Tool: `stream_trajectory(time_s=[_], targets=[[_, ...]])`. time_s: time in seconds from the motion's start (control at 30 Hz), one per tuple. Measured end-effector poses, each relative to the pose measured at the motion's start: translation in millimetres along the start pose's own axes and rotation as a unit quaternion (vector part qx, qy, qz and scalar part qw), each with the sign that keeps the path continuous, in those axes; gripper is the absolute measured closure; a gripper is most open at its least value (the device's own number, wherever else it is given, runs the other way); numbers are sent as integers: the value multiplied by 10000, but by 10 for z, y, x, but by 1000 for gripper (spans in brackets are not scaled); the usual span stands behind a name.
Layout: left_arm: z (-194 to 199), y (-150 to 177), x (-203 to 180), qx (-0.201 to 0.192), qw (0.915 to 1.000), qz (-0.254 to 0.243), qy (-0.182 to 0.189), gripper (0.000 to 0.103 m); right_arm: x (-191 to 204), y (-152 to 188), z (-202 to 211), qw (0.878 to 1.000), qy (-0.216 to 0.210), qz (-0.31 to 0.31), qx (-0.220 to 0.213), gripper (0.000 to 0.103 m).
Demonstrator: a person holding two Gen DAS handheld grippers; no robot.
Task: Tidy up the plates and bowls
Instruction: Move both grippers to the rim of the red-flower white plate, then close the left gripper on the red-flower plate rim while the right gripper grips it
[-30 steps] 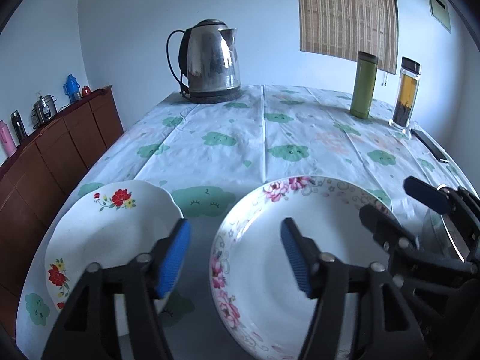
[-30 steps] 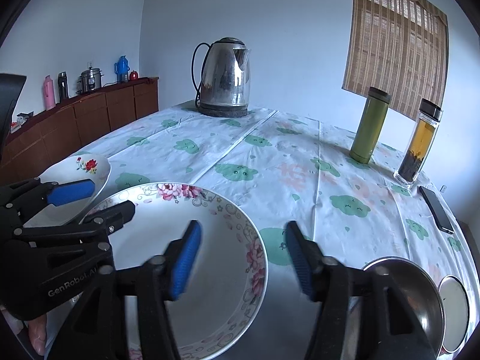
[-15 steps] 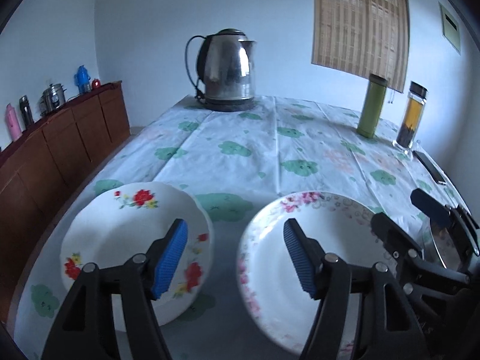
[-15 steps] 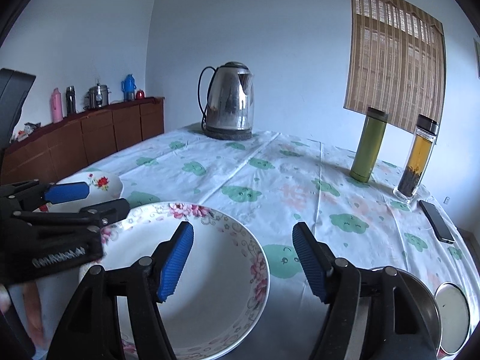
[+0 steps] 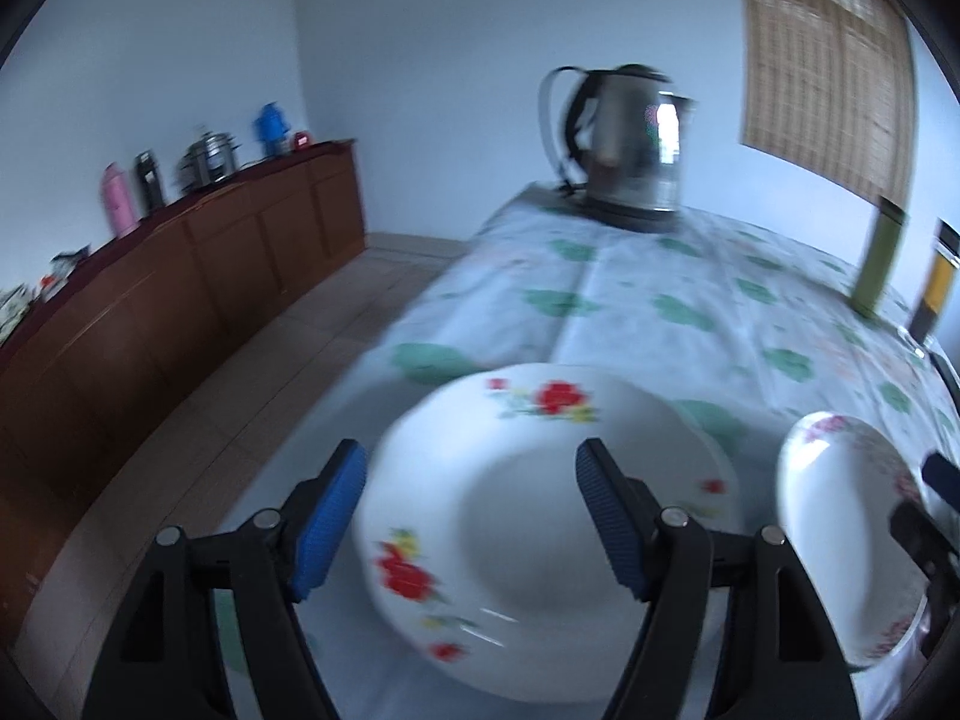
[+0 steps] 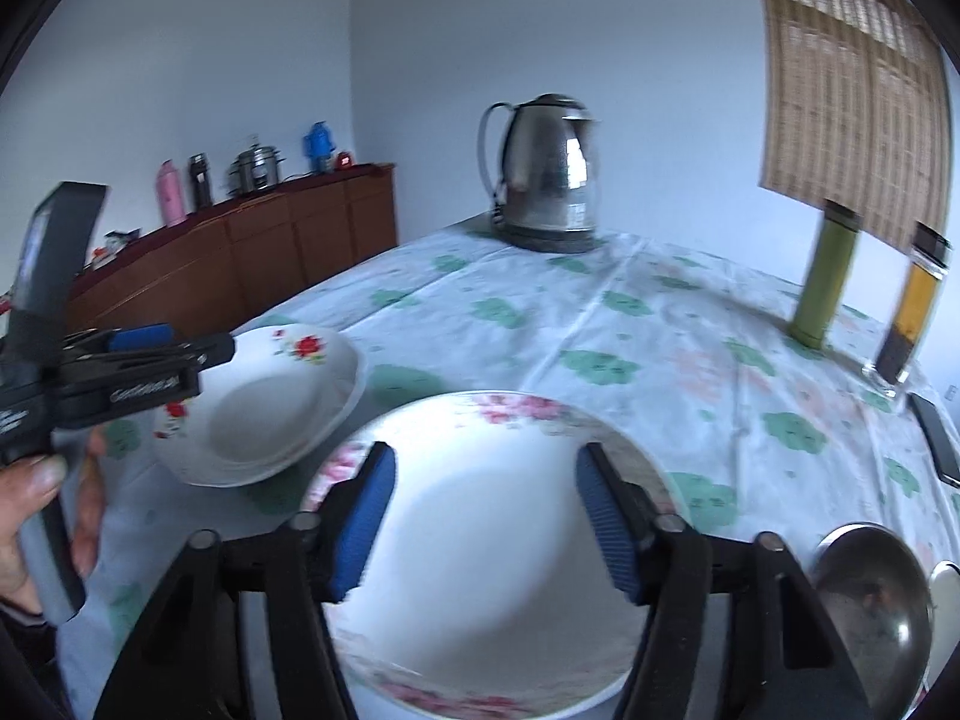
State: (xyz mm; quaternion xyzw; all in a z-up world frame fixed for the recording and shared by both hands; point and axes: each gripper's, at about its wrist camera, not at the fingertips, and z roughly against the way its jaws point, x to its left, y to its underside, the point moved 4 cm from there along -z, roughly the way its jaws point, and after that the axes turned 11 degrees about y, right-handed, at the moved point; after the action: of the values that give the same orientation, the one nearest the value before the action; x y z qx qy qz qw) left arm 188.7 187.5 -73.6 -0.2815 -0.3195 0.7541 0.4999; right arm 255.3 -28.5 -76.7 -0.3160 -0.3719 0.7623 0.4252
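1. Pale blue walls, a bamboo blind (image 6: 852,84), a brown sideboard (image 6: 240,258) off to the left; ahead, a table under a cloth printed with green clouds (image 6: 600,312).
2. Far beyond both tools: steel kettle (image 6: 549,171). Ahead and to the right of the right tool: green flask (image 6: 828,276), amber-filled bottle (image 6: 915,306), dark phone (image 6: 939,438).
3. Left gripper (image 5: 471,516): jaws apart, just opened wider, nothing pressed between the blue pads. Red-flowered plate (image 5: 540,510) directly under and ahead, its near-left rim between the pads but untouched as far as the blur allows.
4. Right gripper (image 6: 483,519): jaws apart, just narrowed, nothing clamped. Pink-flowered plate (image 6: 498,546) directly beneath and ahead, pads over its well. Steel bowl (image 6: 873,594) low to the right, a second round rim just beyond it at the frame edge.
5. Step in hand, by judgement: lining each tool up on its own plate; no dish lifted or stacked yet.
6. Next move, probably: lower one pad inside a rim and one outside, close firmly on the thin edge, lift level, then set one plate onto the other. Glazed rims likely slippery.
7. Writing: white lettering on the left tool's body, seen from the right camera, too blurred to read with certainty. No other legible labels.
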Motion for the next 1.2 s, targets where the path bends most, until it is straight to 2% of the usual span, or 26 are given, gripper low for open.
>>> stream_trajectory(time_s=[0.1,0.23,0.47,0.6,0.93,1.1,1.2], targets=[[-80,-19,237,-1,9995,253,-175,30,165,-57,-37,9997,-237,-62,90,47],[-168,16,400,40,9984,546,-172,30,398,-176,-111,9988,-456,-85,155,53],[-237,59,468,195,9976,649,-169,29,725,-288,-466,9978,-398,32,525,54],[-328,124,451,496,9965,668,-30,29,840,-265,-603,9968,-311,190,717,54],[-404,192,473,773,9935,812,180,29,988,-247,-777,9935,-224,471,1016,56],[-429,209,479,830,9930,821,162,29,1097,-204,-868,9903,-232,619,1224,58],[-451,220,471,881,9931,766,134,32,1146,-195,-875,9896,-89,746,1228,58]])
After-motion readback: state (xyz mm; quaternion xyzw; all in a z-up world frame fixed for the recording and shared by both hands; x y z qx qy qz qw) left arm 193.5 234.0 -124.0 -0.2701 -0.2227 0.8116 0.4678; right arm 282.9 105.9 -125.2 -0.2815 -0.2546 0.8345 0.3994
